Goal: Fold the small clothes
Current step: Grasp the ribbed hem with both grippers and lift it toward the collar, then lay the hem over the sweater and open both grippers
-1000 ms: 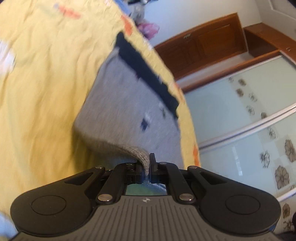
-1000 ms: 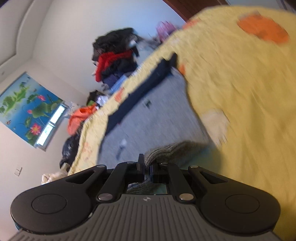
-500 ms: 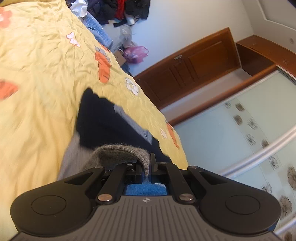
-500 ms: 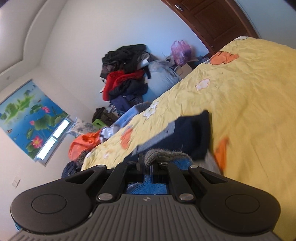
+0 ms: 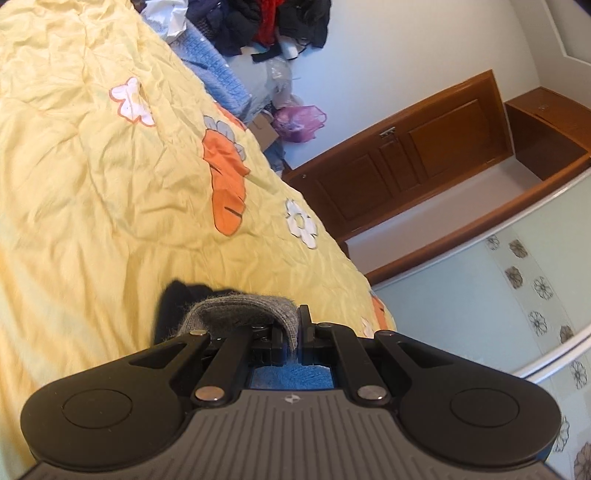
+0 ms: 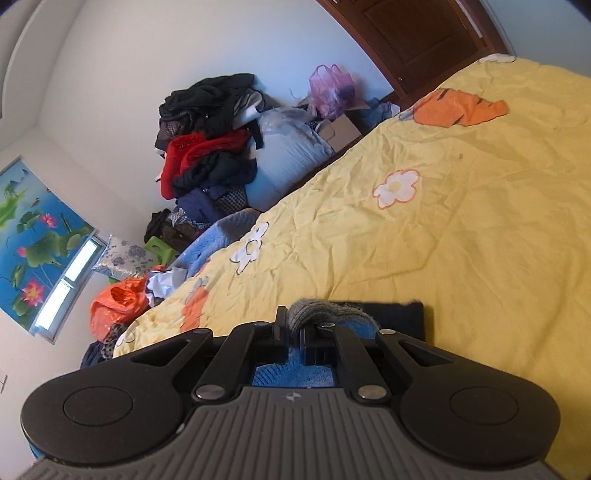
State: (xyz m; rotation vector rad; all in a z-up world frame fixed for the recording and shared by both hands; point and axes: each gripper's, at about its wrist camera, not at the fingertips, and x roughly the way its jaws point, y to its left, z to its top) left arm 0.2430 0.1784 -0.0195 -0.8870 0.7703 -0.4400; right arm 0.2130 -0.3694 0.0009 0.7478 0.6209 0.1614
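Knitwear (image 5: 236,312) pinched at both ends: my left tongs (image 5: 293,332) and right tongs (image 6: 293,328) are each clenched on its grey edge. Garment sits at 6 o'clock in both views, over the yellow bedspread (image 5: 92,192).

Left gripper (image 5: 294,334): jaws closed together on a fold of grey knitted garment with a dark navy band (image 5: 236,308); fuzzy grey edge arches leftward from the pinch, navy part showing beyond it. Blue fabric visible below the jaws. Garment sits over a wrinkled yellow bedspread printed with orange carrots and white flowers (image 5: 92,184). Behind: brown wooden panelled door (image 5: 402,162), pile of dark and red clothes (image 5: 266,22), pink plastic bag (image 5: 299,118).
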